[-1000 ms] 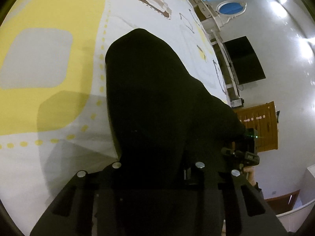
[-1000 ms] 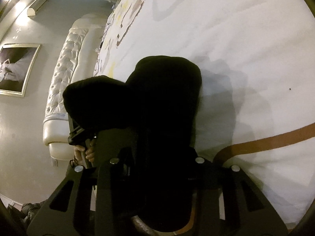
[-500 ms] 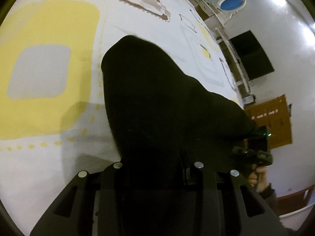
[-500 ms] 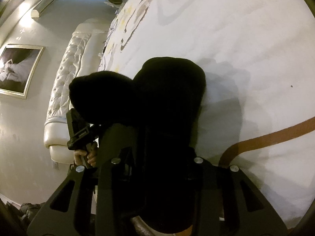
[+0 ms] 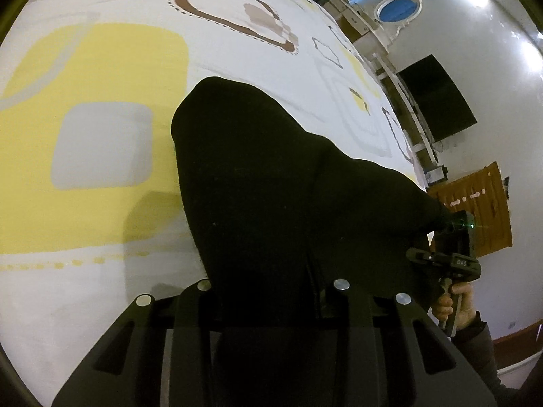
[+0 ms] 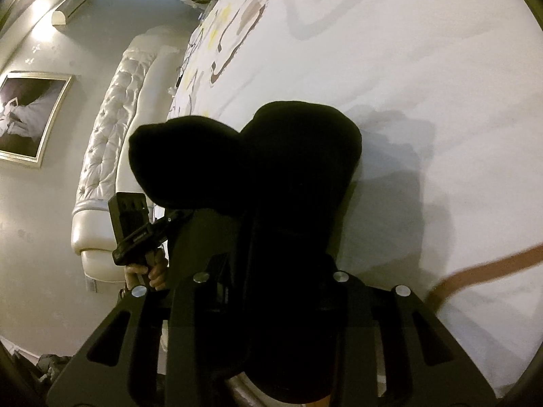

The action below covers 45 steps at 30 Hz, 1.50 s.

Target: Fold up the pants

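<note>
Black pants (image 5: 271,186) hang in folds between both grippers, lifted above a white bedspread. In the left wrist view the cloth drapes over my left gripper (image 5: 271,291) and hides its fingertips; it is shut on the pants. The right gripper's body (image 5: 451,254) shows at the right, holding the other end. In the right wrist view the pants (image 6: 298,176) cover my right gripper (image 6: 271,285), shut on the cloth, and the left gripper's body (image 6: 135,230) shows at the left.
The bedspread (image 5: 101,118) is white with yellow, grey and brown shapes. A tufted white headboard (image 6: 108,135) and a framed picture (image 6: 27,115) stand to the left. A dark screen (image 5: 437,98) and a wooden door (image 5: 475,210) are to the right.
Both grippers have risen and tilted with the pants. More of the bedspread shows beyond the cloth. The pants' lower fold has lifted further off the bed.
</note>
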Tool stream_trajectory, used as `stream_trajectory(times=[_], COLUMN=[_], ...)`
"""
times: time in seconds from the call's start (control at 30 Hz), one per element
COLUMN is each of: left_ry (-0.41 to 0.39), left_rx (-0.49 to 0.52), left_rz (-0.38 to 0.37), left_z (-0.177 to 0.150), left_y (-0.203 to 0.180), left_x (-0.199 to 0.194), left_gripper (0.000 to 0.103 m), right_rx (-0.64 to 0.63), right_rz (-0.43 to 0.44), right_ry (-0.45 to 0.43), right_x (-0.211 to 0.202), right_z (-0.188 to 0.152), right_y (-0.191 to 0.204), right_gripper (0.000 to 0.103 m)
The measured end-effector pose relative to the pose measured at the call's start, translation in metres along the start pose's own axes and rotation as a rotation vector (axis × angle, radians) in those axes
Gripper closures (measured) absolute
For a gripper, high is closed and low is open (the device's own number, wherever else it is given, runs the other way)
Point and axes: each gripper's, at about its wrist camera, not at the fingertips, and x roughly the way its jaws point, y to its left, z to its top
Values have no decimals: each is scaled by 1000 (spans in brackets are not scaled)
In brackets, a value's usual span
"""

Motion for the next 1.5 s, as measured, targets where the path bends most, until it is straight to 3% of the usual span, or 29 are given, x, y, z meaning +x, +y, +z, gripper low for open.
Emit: stream_trajectory(times=[0.9, 1.5], left_ry=[-68, -70], left_rx=[-99, -124], left_rz=[17, 11], left_z=[33, 61], left_y=[102, 144], left_x=[-72, -91], left_gripper=[72, 70], right_rx=[-37, -24], right_rz=[61, 123], right_ry=[95, 114], right_x=[101, 138], right_z=[61, 90], right_y=[52, 65], right_gripper=[71, 71])
